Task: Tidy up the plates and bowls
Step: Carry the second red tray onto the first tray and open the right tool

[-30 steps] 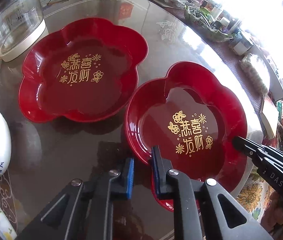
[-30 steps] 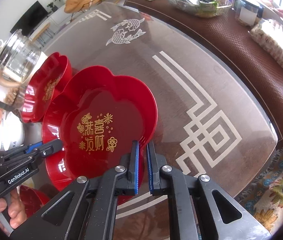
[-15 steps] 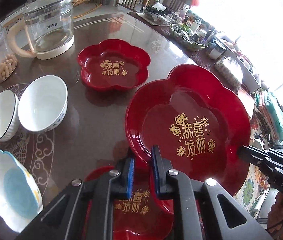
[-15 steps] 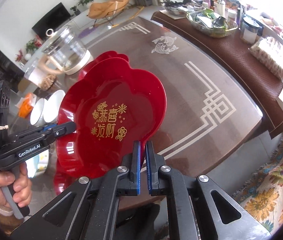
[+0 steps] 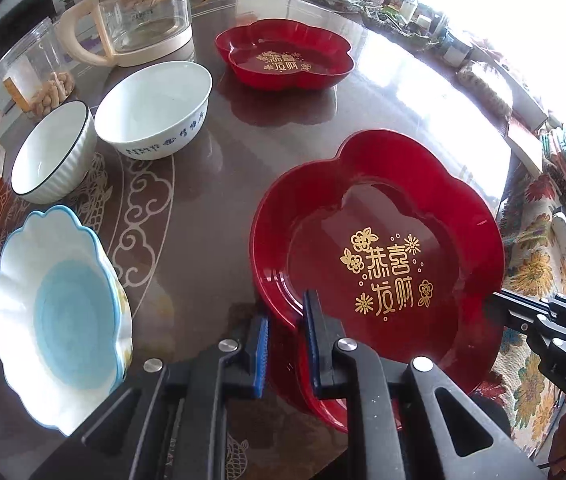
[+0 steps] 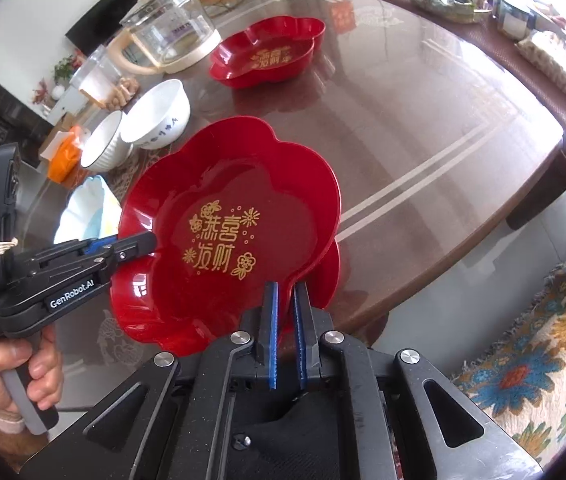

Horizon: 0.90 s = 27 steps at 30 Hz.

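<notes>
Both grippers, L point(image 5: 286, 344) & R point(image 6: 286, 334), pinching rim of red plate point(image 5: 383, 264), above 2nd red plate point(image 6: 329, 276). Could tilt/slip, clatter down if misaligned.

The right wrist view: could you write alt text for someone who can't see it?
A red flower-shaped plate with gold lettering is held over a glossy brown table, pinched at its rim by the right tool in front and the left tool, held in a hand. Behind sit another red plate, two white bowls and a glass kettle.
</notes>
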{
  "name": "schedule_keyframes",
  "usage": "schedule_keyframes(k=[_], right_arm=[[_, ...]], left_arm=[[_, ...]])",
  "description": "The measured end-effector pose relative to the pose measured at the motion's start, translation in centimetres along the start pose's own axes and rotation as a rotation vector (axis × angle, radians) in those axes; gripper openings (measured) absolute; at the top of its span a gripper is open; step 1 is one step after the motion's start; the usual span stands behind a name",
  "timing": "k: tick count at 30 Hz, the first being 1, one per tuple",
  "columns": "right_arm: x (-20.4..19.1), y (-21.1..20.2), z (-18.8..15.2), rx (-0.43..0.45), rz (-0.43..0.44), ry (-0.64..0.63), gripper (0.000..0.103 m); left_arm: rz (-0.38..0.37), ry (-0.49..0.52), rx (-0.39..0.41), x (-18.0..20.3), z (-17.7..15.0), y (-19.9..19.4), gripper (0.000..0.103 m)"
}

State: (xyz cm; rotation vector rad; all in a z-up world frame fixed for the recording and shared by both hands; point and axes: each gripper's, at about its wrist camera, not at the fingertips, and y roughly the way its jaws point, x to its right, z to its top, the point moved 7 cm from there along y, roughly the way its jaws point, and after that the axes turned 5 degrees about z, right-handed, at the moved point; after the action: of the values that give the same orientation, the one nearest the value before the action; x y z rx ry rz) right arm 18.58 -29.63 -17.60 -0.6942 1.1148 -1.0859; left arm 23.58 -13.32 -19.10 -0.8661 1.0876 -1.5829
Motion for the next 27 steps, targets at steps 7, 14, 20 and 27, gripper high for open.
schedule_keyframes(k=[7, 14, 20, 27], right_arm=[[0.4, 0.5, -1.0, 0.013, -0.048, 0.001, 0.009], [-0.6, -0.9, -1.1, 0.031, -0.038, -0.011, 0.009], [0.0, -3.2, -0.5, 0.095, -0.018, 0.026, 0.032], [0.8, -6.8, -0.8, 0.208, -0.099, 0.022, 0.066]], left_arm=[[0.053, 0.048, 0.028, -0.1, -0.4, 0.1, 0.016], [0.052, 0.052, 0.035, -0.5, -0.4, -0.7, 0.018], [0.063, -0.003, 0.149, -2.0, 0.1, -3.9, 0.073], [0.149, -0.022, 0.305, -2.8, -0.3, -8.9, 0.087]])
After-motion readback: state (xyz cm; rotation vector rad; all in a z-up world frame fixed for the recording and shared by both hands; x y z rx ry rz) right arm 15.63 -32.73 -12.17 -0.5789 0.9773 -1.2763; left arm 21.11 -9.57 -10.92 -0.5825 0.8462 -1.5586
